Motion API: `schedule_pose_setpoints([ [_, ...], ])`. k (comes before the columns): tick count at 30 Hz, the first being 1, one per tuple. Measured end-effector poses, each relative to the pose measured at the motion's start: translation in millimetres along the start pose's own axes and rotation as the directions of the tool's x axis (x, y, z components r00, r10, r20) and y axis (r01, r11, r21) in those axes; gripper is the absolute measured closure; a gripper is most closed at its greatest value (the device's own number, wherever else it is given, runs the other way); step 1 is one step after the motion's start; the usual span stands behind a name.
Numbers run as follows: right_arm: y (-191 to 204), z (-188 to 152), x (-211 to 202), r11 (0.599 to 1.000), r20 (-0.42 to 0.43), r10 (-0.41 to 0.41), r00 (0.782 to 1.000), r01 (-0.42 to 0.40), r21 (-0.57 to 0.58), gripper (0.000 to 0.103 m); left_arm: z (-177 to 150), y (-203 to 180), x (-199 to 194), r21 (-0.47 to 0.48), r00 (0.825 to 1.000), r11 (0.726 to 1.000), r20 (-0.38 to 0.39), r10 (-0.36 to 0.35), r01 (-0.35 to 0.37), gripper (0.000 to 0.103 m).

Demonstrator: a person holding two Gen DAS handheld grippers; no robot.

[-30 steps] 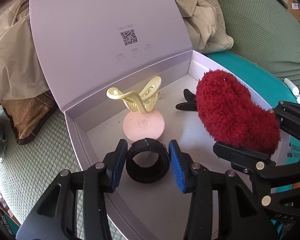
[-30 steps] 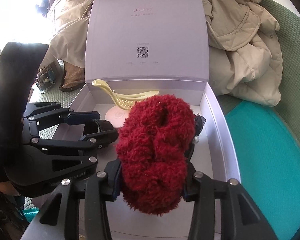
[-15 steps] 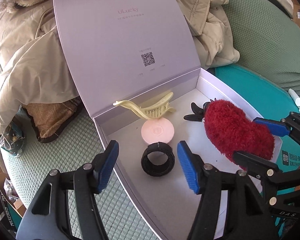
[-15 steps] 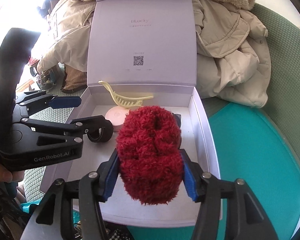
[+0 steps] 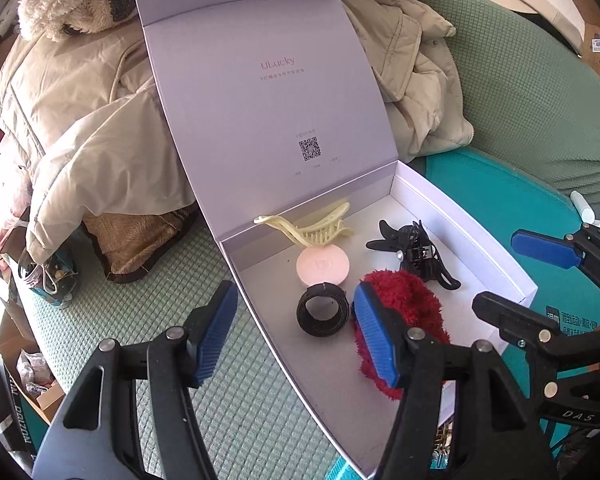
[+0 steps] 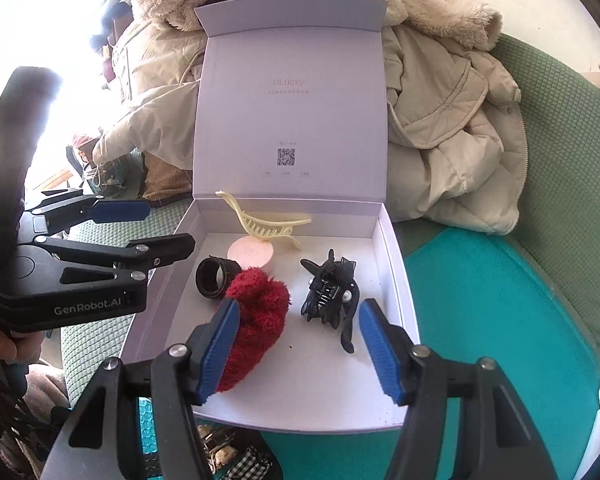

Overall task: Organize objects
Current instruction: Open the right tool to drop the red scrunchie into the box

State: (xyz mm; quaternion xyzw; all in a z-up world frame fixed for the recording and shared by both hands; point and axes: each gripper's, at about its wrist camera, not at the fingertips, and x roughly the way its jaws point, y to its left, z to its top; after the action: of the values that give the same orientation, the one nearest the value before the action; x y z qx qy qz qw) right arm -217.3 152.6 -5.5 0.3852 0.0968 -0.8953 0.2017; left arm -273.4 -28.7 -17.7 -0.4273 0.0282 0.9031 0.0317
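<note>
A pale lilac box [image 6: 392,248] sits on a green quilted sofa [image 5: 236,400] beside a beige coat [image 6: 452,136]; its lid reads "uLucky". Left claw [image 5: 296,336], marked "GenRobot.AI", and right claw [image 6: 300,352] both spread, empty.

Seen from above the right gripper [image 6: 296,344], jaws spread with nothing between the blue pads, having just been opening. Below, an open lilac gift box [image 6: 394,264] on a green quilted sofa [image 6: 560,184], lid [image 6: 292,92] propped upright at the back. Inside the box: a fuzzy red scrunchie [image 6: 256,316] lying partly behind the left pad, a black hair tie [image 6: 216,278] touching its upper left, a black claw clip [image 6: 332,296] to the right, a pink round disc [image 6: 251,254] with a pale yellow hair clip [image 6: 260,226] at the back wall. At left, the left gripper [image 6: 140,228], jaws parted and empty, over the box's edge. Behind, a beige coat [image 6: 452,128].
</note>
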Motion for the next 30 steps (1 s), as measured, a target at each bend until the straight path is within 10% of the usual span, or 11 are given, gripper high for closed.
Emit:
schedule_pose_setpoints([
  [30,27,-27,-122,0.999,0.105,-0.043,0.994,0.044,-0.008,0.04,-35,-31,-136,0.021,0.996,1.0,0.092,0.003,-0.005,0.044],
])
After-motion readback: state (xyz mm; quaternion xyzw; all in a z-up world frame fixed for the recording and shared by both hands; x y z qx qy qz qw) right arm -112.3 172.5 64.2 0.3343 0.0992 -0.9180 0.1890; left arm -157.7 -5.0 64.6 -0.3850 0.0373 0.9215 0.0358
